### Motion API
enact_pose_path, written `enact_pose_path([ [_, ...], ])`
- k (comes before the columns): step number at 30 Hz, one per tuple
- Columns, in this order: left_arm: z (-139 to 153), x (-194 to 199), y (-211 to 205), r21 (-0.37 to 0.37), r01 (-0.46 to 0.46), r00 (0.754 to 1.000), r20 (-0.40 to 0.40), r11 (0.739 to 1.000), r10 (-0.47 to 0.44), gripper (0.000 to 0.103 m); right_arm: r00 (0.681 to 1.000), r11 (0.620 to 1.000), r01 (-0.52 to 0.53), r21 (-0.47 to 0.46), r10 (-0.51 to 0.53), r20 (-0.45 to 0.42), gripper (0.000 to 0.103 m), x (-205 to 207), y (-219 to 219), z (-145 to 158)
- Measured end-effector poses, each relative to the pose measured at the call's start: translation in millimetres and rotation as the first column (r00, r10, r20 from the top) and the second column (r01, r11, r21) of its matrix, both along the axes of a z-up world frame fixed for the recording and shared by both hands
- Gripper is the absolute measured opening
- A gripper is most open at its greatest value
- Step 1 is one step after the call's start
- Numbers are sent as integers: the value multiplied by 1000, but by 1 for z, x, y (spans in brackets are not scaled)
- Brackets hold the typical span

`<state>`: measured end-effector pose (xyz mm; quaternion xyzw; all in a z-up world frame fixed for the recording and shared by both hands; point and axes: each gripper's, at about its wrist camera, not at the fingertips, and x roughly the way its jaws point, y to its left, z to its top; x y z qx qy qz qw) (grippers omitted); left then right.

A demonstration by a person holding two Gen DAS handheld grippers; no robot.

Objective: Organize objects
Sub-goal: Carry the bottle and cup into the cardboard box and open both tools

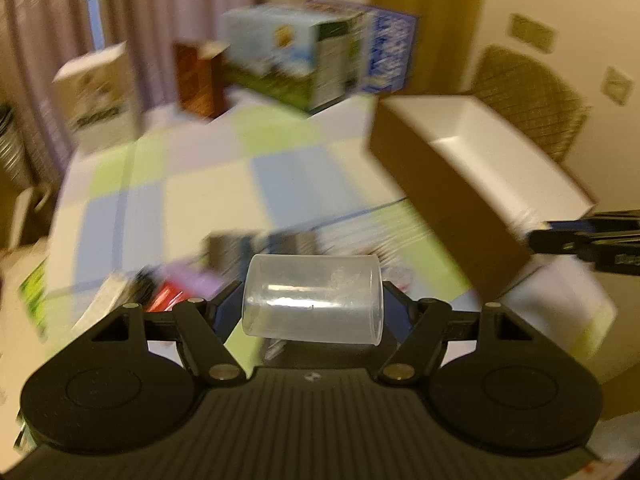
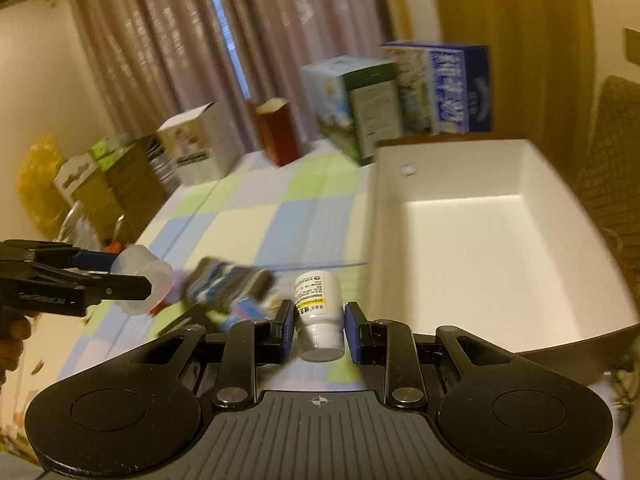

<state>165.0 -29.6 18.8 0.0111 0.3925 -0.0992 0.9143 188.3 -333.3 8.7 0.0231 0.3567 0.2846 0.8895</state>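
Observation:
My left gripper (image 1: 312, 300) is shut on a clear plastic cup (image 1: 312, 294) that lies sideways between the pads, lifted above the checked tablecloth (image 1: 200, 184). The right wrist view shows the same cup (image 2: 146, 276) at the left, held off the table. My right gripper (image 2: 318, 320) is shut on a small white pill bottle (image 2: 318, 300), its cap toward the camera. Just right of it stands an open brown box with a white inside (image 2: 480, 220), holding nothing but a tiny white scrap. In the left wrist view the box (image 1: 500, 168) is at the right, with my right gripper (image 1: 540, 236) below it.
A blurred pile of packets (image 2: 228, 284) lies on the cloth between the grippers. Cartons line the table's far edge: a green-and-white one (image 1: 288, 60), a blue one (image 1: 390, 52), a brown one (image 1: 200, 80), a white one (image 1: 100, 84). A wicker chair (image 1: 532, 92) stands behind the box.

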Motion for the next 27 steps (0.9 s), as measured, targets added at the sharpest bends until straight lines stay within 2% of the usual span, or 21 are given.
enact_pose_path([
  [5, 15, 26, -70, -27, 142, 988, 58, 990, -140, 69, 996, 996, 86, -16, -85, 5, 24, 28, -45, 4],
  [10, 11, 56, -138, -30, 254, 965, 67, 967, -252, 69, 995, 993, 101, -55, -102, -8, 24, 53, -79, 1],
  [14, 3, 82, -186, -37, 295, 955, 41, 955, -294, 69, 996, 991, 75, -110, -79, -37, 24, 74, -92, -6],
  [19, -16, 106, -232, -8, 332, 943, -23, 943, -332, 69, 997, 984, 5, -176, -20, -80, 24, 99, -95, -18],
  [27, -48, 132, -260, 36, 345, 930, -144, 938, -337, 69, 985, 964, -116, -238, 81, -152, 24, 118, -90, -37],
])
